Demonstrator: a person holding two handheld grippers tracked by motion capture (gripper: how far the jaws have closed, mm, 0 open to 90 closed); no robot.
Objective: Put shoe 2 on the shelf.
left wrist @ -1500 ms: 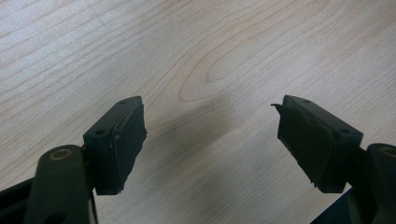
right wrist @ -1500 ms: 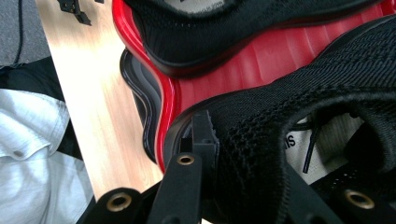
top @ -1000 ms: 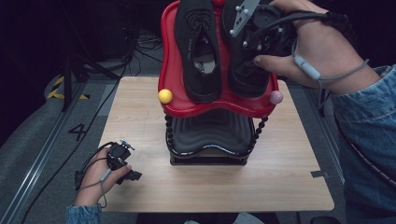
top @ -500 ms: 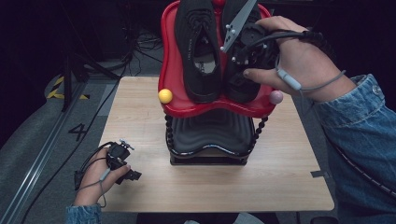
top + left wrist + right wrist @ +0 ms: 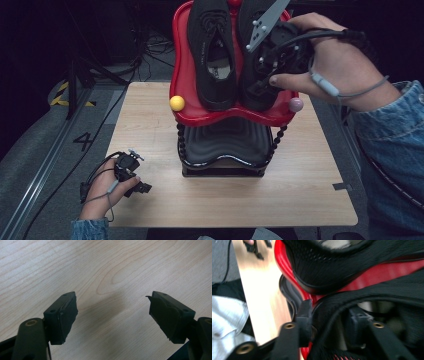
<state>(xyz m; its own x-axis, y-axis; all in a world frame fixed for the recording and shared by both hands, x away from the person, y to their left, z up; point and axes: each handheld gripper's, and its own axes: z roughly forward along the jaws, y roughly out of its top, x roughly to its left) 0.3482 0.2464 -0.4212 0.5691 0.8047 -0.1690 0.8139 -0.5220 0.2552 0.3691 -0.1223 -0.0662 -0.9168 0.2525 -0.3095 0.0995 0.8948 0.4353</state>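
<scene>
Two black shoes stand on the red top tray of a rack. My right gripper is at the heel of the right shoe, beside the left shoe. In the right gripper view its jaws have just been opening: the gripper straddles the heel wall, one pad outside, the other inside the shoe and clear of the wall. My left gripper rests low at the table's front left. Its jaws are open over bare wood.
The rack has a black lower tier and beaded side posts. A yellow ball and a pink ball sit at the tray's front corners. The wooden table has bare room on both sides of the rack.
The right hand has shifted down and to the left over the right shoe's heel. The left hand has not moved.
</scene>
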